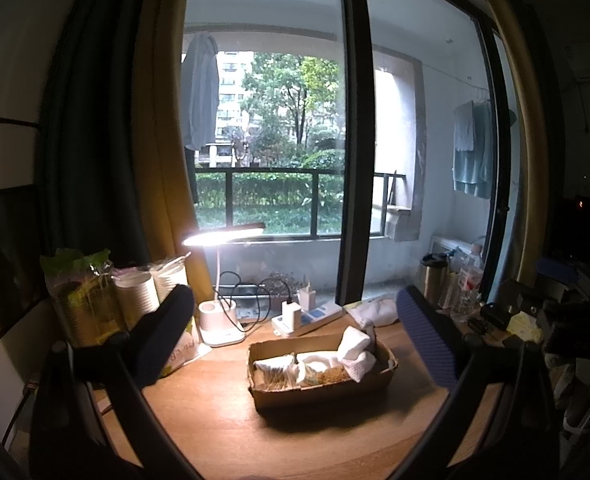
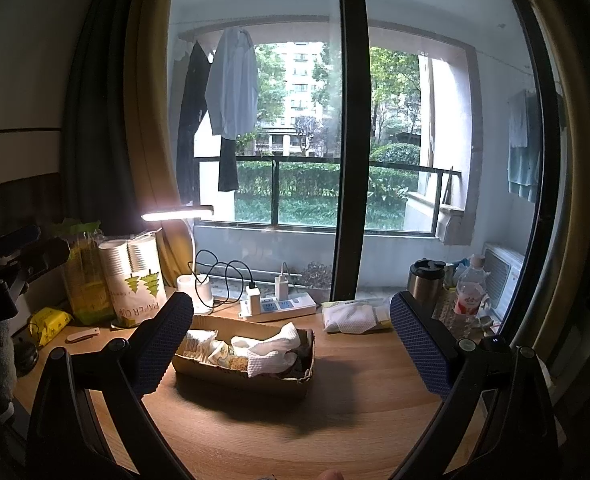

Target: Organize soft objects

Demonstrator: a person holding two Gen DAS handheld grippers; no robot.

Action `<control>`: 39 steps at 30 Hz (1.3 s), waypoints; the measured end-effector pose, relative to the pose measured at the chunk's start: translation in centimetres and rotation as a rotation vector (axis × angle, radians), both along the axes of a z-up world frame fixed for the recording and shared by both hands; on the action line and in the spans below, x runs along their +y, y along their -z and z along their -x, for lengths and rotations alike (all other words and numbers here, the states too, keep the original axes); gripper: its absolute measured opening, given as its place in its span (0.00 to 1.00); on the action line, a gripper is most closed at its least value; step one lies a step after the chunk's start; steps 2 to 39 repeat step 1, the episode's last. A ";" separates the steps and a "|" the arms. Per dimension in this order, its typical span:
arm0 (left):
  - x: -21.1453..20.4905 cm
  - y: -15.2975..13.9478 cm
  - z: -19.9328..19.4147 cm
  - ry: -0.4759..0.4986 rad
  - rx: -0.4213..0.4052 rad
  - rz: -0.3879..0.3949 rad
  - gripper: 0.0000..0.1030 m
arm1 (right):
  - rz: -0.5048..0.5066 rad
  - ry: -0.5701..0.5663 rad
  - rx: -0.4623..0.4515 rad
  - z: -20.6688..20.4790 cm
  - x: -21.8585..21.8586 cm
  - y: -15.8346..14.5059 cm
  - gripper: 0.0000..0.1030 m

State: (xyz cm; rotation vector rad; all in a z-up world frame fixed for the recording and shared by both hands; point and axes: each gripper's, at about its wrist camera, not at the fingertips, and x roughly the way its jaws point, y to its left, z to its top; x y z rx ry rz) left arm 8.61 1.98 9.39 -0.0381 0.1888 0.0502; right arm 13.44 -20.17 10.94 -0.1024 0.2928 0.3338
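A cardboard tray (image 1: 319, 394) (image 2: 223, 380) sits mid-desk and holds soft items: white cloths (image 1: 355, 350) (image 2: 271, 350), cotton swabs (image 1: 273, 374) and small packets. A pack of white wipes (image 2: 349, 316) lies behind it to the right, also in the left wrist view (image 1: 377, 312). My left gripper (image 1: 295, 328) is open and empty, raised in front of the tray. My right gripper (image 2: 291, 340) is open and empty, also held before the tray.
A lit desk lamp (image 1: 219, 320) (image 2: 177, 214), a power strip (image 1: 309, 318) (image 2: 277, 306), paper cup sleeves (image 2: 135, 280), a green packet (image 2: 49, 324), a steel mug (image 2: 425, 282) and a water bottle (image 2: 469, 294) stand along the desk's back. The window is behind.
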 end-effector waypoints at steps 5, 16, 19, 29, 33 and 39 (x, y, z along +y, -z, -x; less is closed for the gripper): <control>-0.1 0.1 -0.1 0.001 0.000 -0.001 0.99 | 0.000 0.000 0.001 -0.1 0.0 0.0 0.97; -0.1 0.1 -0.1 0.001 0.000 -0.001 0.99 | 0.000 0.000 0.001 -0.1 0.0 0.0 0.97; -0.1 0.1 -0.1 0.001 0.000 -0.001 0.99 | 0.000 0.000 0.001 -0.1 0.0 0.0 0.97; -0.1 0.1 -0.1 0.001 0.000 -0.001 0.99 | 0.000 0.000 0.001 -0.1 0.0 0.0 0.97; -0.1 0.1 -0.1 0.001 0.000 -0.001 0.99 | 0.000 0.000 0.001 -0.1 0.0 0.0 0.97; -0.1 0.1 -0.1 0.001 0.000 -0.001 0.99 | 0.000 0.000 0.001 -0.1 0.0 0.0 0.97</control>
